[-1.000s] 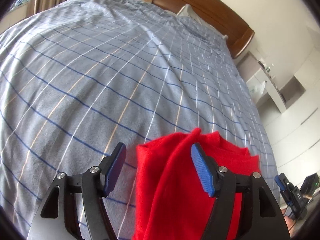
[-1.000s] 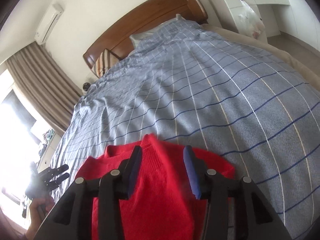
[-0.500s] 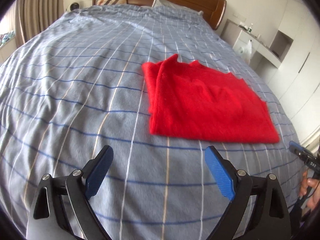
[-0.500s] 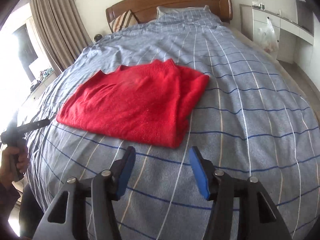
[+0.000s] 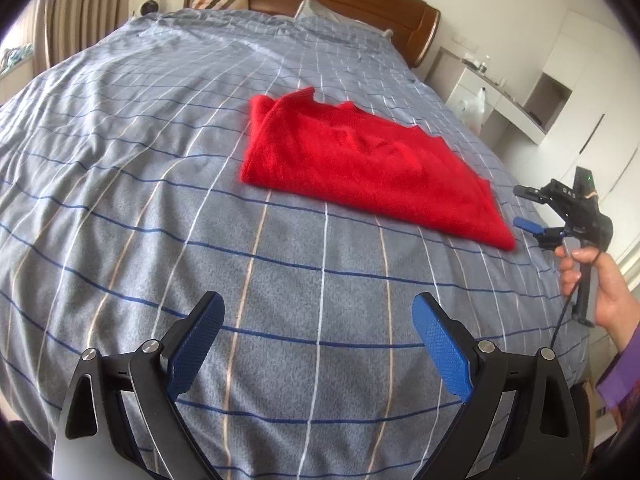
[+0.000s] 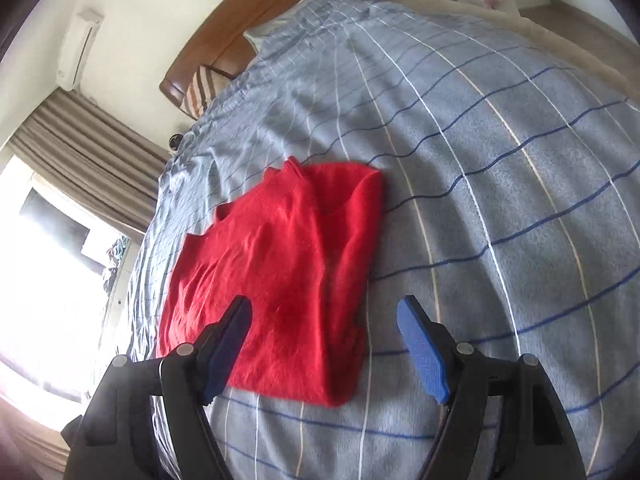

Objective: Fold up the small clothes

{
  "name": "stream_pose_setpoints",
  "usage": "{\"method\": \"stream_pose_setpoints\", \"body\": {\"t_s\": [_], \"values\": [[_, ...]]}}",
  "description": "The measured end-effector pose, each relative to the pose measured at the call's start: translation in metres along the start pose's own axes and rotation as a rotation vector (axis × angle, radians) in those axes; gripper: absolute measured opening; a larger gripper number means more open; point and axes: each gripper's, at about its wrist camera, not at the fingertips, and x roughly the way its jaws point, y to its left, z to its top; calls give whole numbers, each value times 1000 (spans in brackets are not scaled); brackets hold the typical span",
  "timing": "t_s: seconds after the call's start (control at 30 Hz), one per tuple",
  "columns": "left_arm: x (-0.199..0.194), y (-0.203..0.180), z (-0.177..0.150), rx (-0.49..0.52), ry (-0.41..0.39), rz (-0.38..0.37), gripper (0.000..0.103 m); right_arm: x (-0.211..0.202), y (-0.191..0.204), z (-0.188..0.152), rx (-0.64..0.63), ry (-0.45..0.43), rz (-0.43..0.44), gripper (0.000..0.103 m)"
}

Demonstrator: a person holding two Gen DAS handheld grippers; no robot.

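Checked bed cover (image 5: 160,208) bare beneath the wide, empty left gripper (image 5: 318,344); right gripper (image 6: 324,340), jaws opening and unloaded, overhangs the folded red sweater (image 5: 360,160) at one o'clock; recommend pinching aligned edges squarely before the next fold.

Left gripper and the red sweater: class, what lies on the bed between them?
Only bare checked duvet lies between the open left gripper and the folded red sweater, as the left wrist view shows.

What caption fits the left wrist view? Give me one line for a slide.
Open left tongs hover over the checked bedspread, apart from the folded red sweater.
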Motion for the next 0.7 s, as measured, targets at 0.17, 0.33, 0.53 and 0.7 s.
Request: {"method": "stream_pose_setpoints", "body": {"t_s": [0.17, 0.33, 0.53, 0.7], "values": [[19, 12, -2, 8, 1, 3, 96, 54, 4, 0, -7, 82, -36, 70], [11, 36, -24, 5, -109, 77, 96, 43, 63, 12, -98, 80, -11, 11], [-6, 63, -21, -32, -203, 138, 96, 52, 223, 14, -309, 110, 162, 11], [-4, 92, -25, -128, -187, 164, 96, 125, 300, -30, -427, 195, 193, 18]]}}
